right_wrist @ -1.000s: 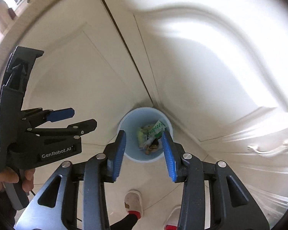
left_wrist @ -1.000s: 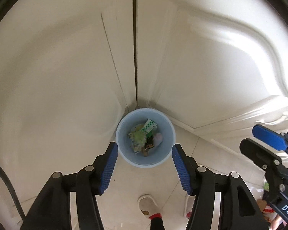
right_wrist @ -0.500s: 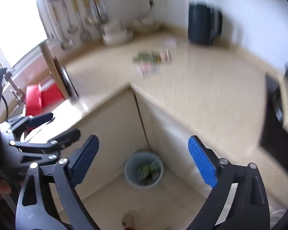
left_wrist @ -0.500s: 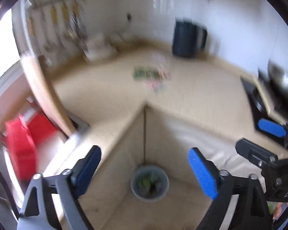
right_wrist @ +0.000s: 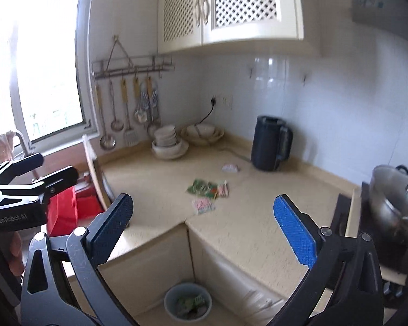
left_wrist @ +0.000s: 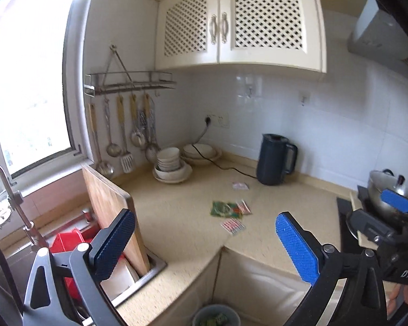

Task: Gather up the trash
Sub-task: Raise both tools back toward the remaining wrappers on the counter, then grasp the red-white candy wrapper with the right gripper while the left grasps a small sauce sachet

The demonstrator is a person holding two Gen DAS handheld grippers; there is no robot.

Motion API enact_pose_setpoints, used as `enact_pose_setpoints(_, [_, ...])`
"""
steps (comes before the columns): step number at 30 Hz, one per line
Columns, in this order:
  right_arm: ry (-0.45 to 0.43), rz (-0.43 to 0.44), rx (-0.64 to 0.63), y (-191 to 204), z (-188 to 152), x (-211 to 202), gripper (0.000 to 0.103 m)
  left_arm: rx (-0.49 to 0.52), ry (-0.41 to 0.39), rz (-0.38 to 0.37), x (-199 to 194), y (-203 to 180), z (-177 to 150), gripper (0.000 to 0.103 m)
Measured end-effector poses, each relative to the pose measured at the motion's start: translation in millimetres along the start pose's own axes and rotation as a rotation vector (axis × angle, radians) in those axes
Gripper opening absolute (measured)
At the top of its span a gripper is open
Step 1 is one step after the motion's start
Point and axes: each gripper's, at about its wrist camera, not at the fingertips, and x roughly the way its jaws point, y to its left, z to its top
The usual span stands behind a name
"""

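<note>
Corner worktop (left_wrist: 182,212), beige, L-shaped.

Surroundings: one dark electric kettle (left_wrist: 276,160) at 1 o'clock of the wrappers, near the tiled wall; stacked bowls (left_wrist: 171,165) at 11 o'clock in the corner; one wooden cutting board (left_wrist: 108,209) standing on edge at 9 o'clock, at the sink; one steel pot (right_wrist: 391,195) at 3 o'clock on the hob. Nothing stands between the grippers and the wrappers.

Trash on worktop, four pieces: one green wrapper (left_wrist: 222,208); one red-striped wrapper (left_wrist: 243,207) touching its right side; one pink-striped wrapper (left_wrist: 233,226) just below; one pale scrap (left_wrist: 240,186) apart, near the kettle.

Trash bin (right_wrist: 187,300): one, round, pale blue, on the floor in the cabinet corner at 6 o'clock, litter inside.

Left gripper (left_wrist: 204,244): jaws have just been opening, now spread wide, nothing between them; wrappers lie ahead, between the two fingers' lines.

Right gripper (right_wrist: 202,224): jaws likewise just opened, wide, empty; wrappers ahead at 12 o'clock, bin below.
</note>
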Motion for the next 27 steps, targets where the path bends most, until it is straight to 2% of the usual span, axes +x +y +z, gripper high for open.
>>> enact_pose_setpoints(2, [-0.014, -0.001, 0.003, -2, 5, 13, 0.103, -0.003, 0.016, -0.001, 10, -3, -4, 0.102])
enact_pose_setpoints(7, [0.003, 0.004, 0.012, -18, 16, 50, 0.103, 0.015, 0.076, 0.036, 82, -16, -10, 0.102])
enact_pose_setpoints(10, [0.041, 0.014, 0.024, -30, 20, 96, 0.103, 0.007, 0.144, 0.042, 135, -21, -9, 0.102])
enact_pose_setpoints(15, [0.138, 0.053, 0.029, -55, 21, 201, 0.103, -0.019, 0.25, 0.094, 230, -32, -13, 0.102])
enact_pose_setpoints(16, [0.176, 0.062, 0.03, -63, 21, 235, 0.103, -0.033, 0.282, 0.108, 254, -34, -14, 0.102])
enact_pose_setpoints(21, [0.311, 0.084, 0.011, -90, 22, 354, 0.103, -0.104, 0.433, 0.147, 369, -48, -24, 0.102])
enact_pose_setpoints(25, [0.398, 0.105, -0.082, -109, 22, 455, 0.103, -0.135, 0.519, 0.175, 435, -61, -36, 0.102])
enact_pose_setpoints(27, [0.435, 0.135, -0.111, -115, 20, 492, 0.103, -0.143, 0.556, 0.18, 466, -67, -37, 0.102])
